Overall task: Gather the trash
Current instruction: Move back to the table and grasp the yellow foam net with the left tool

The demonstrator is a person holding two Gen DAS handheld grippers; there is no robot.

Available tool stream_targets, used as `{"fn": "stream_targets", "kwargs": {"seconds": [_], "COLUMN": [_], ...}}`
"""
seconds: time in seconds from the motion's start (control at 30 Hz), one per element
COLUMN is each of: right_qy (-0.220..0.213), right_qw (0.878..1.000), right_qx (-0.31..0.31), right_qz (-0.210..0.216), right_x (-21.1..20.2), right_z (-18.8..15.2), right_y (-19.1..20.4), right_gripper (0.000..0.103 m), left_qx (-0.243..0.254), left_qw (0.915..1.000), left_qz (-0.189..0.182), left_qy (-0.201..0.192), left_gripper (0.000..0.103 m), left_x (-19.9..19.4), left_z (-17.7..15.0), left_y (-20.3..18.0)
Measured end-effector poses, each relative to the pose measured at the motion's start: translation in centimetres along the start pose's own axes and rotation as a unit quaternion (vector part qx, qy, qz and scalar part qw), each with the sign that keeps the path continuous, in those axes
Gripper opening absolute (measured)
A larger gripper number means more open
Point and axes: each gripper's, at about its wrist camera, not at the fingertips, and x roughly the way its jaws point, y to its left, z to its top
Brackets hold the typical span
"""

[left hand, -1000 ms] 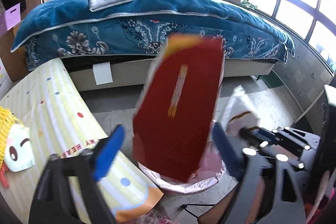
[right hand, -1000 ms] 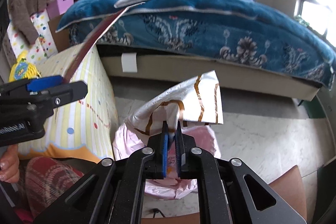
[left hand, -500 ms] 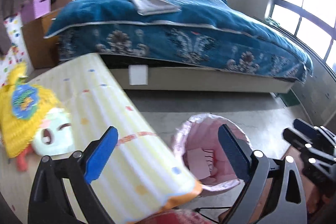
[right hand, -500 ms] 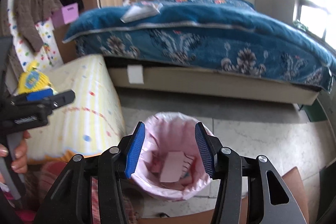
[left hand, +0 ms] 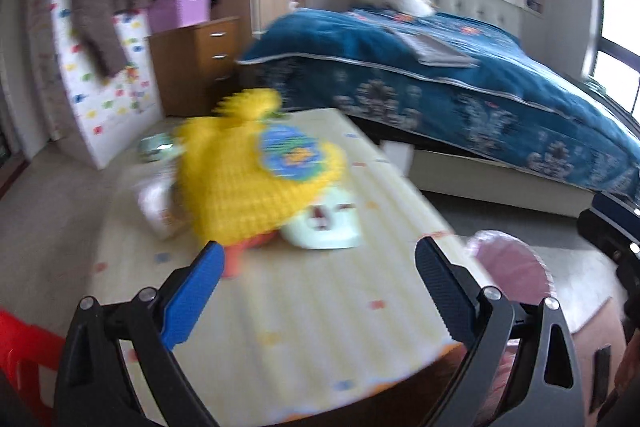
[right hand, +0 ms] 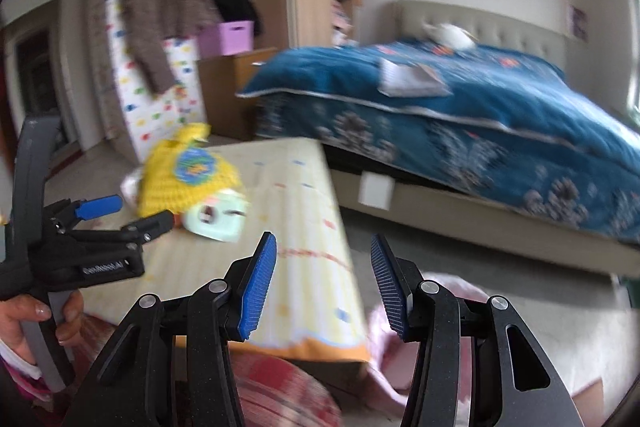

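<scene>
A bedroom is shown, with a striped low table (left hand: 304,311) at frame centre and a blue bed (left hand: 460,83) at upper right.

Both claws, left gripper (left hand: 316,291) and right gripper (right hand: 323,281), are spread and empty. One pink-lined bin (left hand: 512,267) is seen lower right. One yellow net bag (left hand: 256,179) and one mint mask (left hand: 324,227) could be mistaken for trash.

Trash bin (left hand: 516,263): lined with a thin pink plastic bag, mouth open and upright, rim crinkled. It stands on the pale floor, just right of and beyond the left gripper's right finger. In the right wrist view the bin (right hand: 452,287) shows only partly, low behind the right finger. Contents cannot be made out; both views are blurred.
</scene>
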Motion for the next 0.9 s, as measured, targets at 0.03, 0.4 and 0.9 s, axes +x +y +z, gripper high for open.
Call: {"fn": "stream_targets", "kwargs": {"seconds": [0.03, 0.4, 0.9], "right_qy": [-0.004, 0.015, 0.032], "right_qw": [1.000, 0.997, 0.998], "right_qx": [-0.010, -0.043, -0.045], "right_qz": [0.009, 0.057, 0.044], "right_x": [0.3, 4.9, 8.7], "right_z": [0.4, 2.8, 3.9], "right_y": [1.1, 8.3, 8.1], "right_gripper": [0.050, 0.051, 0.056], "left_qx": [-0.009, -0.088, -0.081], "left_qw": [0.9999, 0.9951, 0.9955], "left_qz": [0.012, 0.043, -0.011], "left_qy": [-0.001, 0.011, 0.050], "left_gripper": [0.093, 0.094, 0.094], "left_x": [-0.2, 0.2, 7.8], "left_z": [-0.1, -1.3, 1.7], "left_y": [1.4, 10.5, 9.0]}}
